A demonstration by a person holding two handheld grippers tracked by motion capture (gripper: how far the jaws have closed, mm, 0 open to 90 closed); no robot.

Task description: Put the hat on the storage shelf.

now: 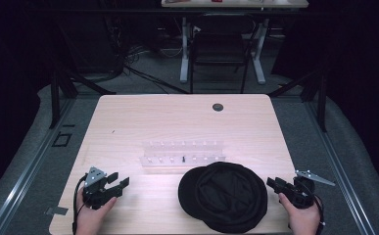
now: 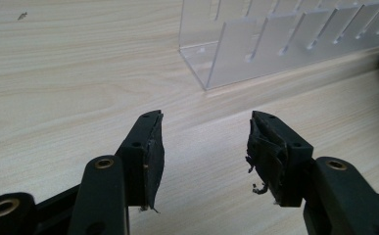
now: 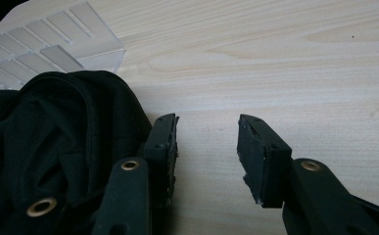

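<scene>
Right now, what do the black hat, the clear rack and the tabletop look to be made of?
Black hat: soft matte fabric, folded and creased, probably cotton.
Clear rack: transparent rigid plastic, likely acrylic, with glossy edges and slotted dividers.
Tabletop: pale wood grain, smooth; whether solid wood or laminate is unclear.

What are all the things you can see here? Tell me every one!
Table: one, pale wood, middle of the room.
Black cap: one, lying on the near part of the table, between the two grippers.
Clear plastic rack: one, see-through with slots, just behind the cap.
Round hole: one, dark, in the tabletop near the far edge.
Chair: one, black, on the floor behind the table.
Far desk: one, light top with white legs, at the back.
Left gripper: one, black, jaws open, near left of the table.
Right gripper: one, black, jaws open, beside the cap.
Hands: two, holding the grippers at the near edge.
</scene>
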